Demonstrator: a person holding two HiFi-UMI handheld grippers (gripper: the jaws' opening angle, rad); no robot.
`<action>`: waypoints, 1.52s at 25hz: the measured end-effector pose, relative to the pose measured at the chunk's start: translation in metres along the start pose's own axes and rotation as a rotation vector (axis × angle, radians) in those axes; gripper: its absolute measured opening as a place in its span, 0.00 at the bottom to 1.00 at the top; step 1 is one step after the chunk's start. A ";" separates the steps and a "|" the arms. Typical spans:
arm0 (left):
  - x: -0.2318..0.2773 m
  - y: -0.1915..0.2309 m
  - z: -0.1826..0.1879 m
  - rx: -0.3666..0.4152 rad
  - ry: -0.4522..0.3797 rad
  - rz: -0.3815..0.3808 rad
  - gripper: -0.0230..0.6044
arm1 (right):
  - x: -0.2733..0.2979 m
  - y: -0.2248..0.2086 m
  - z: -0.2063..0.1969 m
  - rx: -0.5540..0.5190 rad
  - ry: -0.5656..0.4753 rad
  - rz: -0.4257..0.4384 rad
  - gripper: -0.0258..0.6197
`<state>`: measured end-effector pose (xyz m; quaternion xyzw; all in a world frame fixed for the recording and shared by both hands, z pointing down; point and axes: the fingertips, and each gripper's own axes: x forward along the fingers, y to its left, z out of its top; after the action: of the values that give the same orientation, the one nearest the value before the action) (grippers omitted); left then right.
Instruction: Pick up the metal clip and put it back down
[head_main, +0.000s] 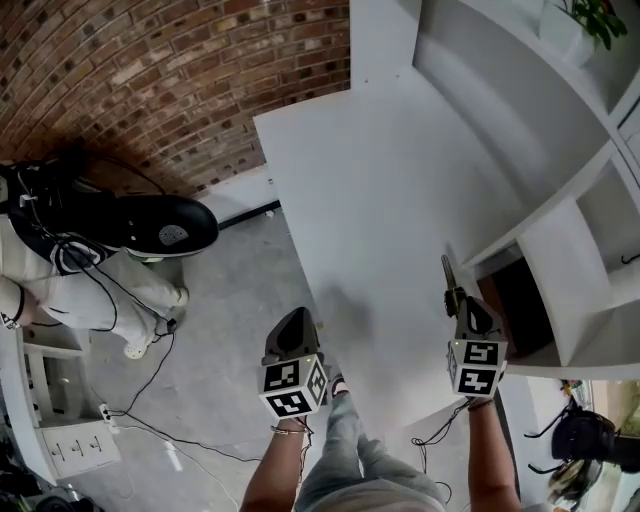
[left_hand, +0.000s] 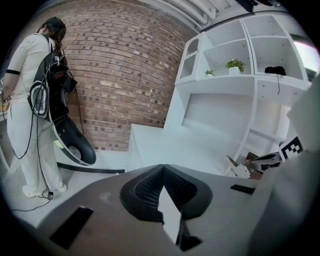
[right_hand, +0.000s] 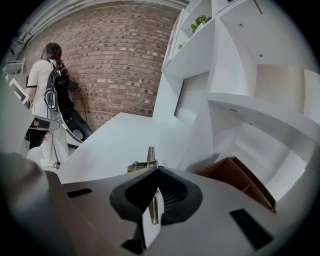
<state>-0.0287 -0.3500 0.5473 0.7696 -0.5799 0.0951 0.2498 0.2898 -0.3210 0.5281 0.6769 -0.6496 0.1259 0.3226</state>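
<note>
- The right claw (head_main: 458, 303) is clenched on the metal clip (head_main: 447, 272), over the white table (head_main: 400, 180).
- The left claw (head_main: 299, 318) is pressed together, holding nothing.
- A brick wall (head_main: 150, 80) stands behind the table, white shelves (head_main: 560, 140) beside it, and a grey floor (head_main: 230, 330) below.

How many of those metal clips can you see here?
1. The metal clip is pinched in the right tool, by the right edge of the white table, beside the shelves. Others may be hidden inside the shelves.
</note>
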 end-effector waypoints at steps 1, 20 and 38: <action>0.002 0.002 -0.003 0.000 0.006 0.002 0.06 | 0.004 0.000 -0.002 -0.022 0.011 -0.004 0.05; 0.010 0.032 -0.036 -0.021 0.072 0.034 0.06 | 0.040 0.010 -0.019 -0.227 0.143 -0.084 0.05; 0.007 0.037 -0.049 -0.049 0.090 0.039 0.06 | 0.046 0.036 -0.028 -0.322 0.191 -0.075 0.06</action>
<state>-0.0543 -0.3392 0.6026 0.7468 -0.5849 0.1203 0.2926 0.2675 -0.3394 0.5864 0.6252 -0.6020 0.0719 0.4914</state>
